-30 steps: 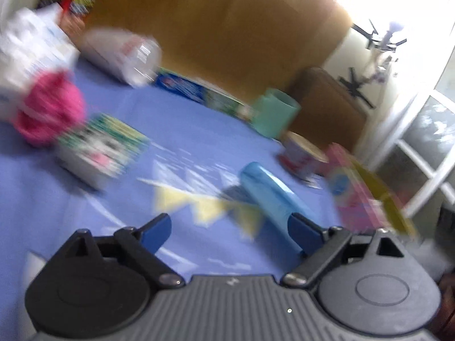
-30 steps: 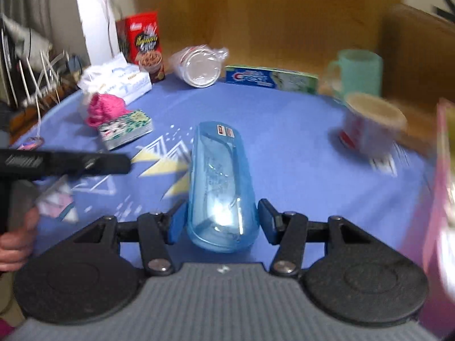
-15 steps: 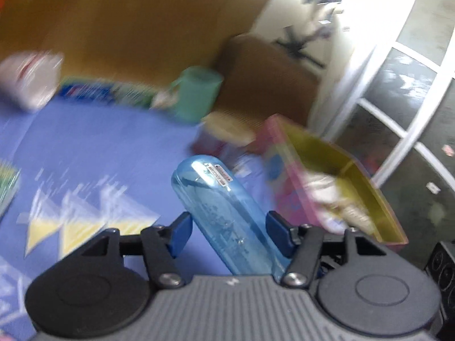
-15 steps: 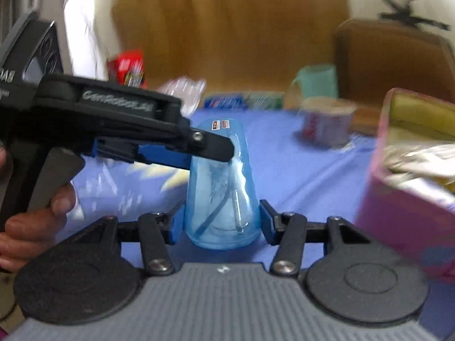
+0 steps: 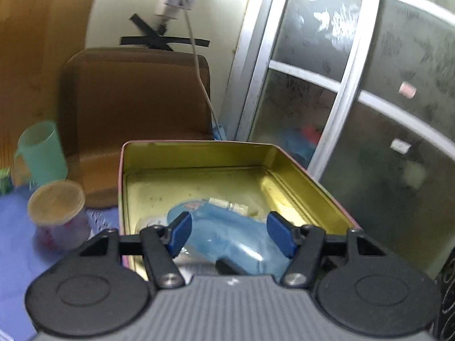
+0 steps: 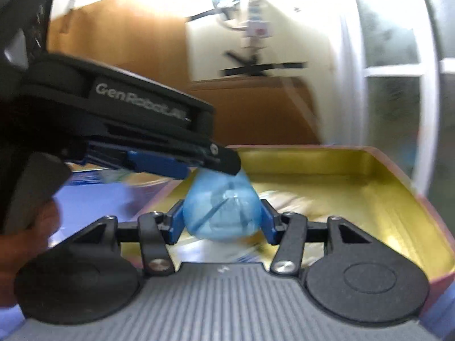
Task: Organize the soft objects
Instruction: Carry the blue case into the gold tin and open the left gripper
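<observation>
The right gripper (image 6: 221, 223) clamps the blue case (image 6: 221, 213) between its pads, above the tin (image 6: 398, 176). The left gripper (image 5: 227, 233) straddles the same case, its jaws having just been opening slightly; whether its pads press cannot be told.

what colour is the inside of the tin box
Shiny yellow-gold inside the tin box; clearest in the left wrist view.

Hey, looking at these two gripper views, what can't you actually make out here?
- Left wrist view: the near end of the blue case is cut off behind the left gripper.
- Same view: the case's small label is blurred, unreadable.
- Right wrist view: the stuff on the tin floor is motion-blurred, and the right gripper covers some.
</observation>
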Motion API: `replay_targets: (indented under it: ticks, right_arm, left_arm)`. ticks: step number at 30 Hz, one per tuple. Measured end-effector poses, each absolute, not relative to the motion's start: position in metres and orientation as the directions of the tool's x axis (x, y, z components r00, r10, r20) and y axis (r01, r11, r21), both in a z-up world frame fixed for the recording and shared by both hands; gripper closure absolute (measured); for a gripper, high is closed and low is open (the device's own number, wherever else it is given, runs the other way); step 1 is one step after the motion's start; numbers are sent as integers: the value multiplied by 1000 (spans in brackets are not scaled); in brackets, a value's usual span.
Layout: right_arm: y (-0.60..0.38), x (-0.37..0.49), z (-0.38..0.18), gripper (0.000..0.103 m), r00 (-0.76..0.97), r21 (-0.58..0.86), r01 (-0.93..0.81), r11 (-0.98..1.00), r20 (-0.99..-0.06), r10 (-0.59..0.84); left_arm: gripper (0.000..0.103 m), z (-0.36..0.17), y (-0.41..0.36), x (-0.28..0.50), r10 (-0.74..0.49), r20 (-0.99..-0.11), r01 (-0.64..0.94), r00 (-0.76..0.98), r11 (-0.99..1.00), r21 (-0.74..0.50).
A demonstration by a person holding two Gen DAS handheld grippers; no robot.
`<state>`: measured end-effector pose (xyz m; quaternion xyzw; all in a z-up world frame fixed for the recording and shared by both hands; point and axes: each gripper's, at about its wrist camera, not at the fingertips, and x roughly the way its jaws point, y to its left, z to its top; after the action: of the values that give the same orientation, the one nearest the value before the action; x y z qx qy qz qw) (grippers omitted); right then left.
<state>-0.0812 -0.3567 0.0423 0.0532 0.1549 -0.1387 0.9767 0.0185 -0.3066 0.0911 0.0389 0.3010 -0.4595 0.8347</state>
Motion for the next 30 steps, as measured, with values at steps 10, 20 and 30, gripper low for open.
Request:
replay_targets:
  ticks: [10,20,30]
  right_arm:
    - [-379,-89,34,40,897,68,354,933,-308,-318]
    - [-363,-126,41,40,917,236,356,904,-276,-288]
    - [-334,-124,48,40,936,262,299,918,-270,-227]
  left_arm:
    - [41,83,-289,22,-665,-595,717,452,667,-203]
    - [31,86,-255,0,-599,-611,679,517,722,-133]
    - [31,77,-205,-10,-528,-635,620,565,779,-96]
